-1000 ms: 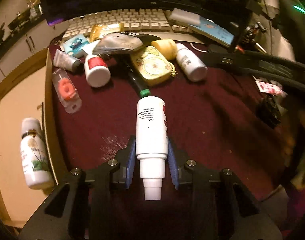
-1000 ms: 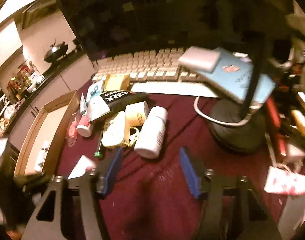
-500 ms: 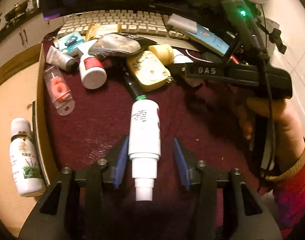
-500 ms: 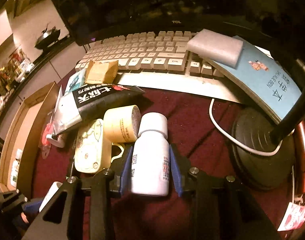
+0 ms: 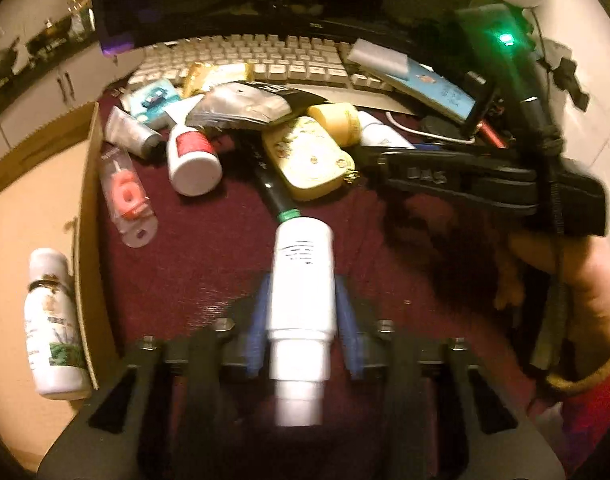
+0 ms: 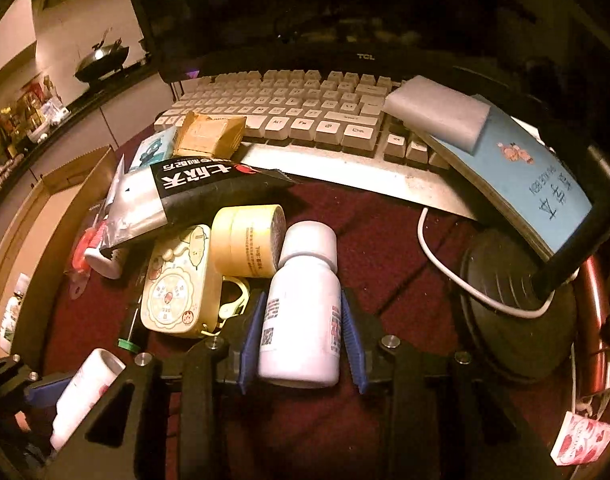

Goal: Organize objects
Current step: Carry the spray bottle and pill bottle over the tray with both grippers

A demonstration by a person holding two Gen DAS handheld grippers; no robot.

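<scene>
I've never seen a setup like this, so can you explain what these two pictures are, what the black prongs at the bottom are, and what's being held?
There is no robot here: a person holds a two-finger gripper in each hand, with a camera on each looking along its fingers.

The left gripper is shut on a white spray bottle. The right gripper is shut on a white pill bottle.

Both lie on a dark red cloth, beside a yellow jar, a cartoon tin, a snack packet and a keyboard. A cardboard box sits at the left.
</scene>
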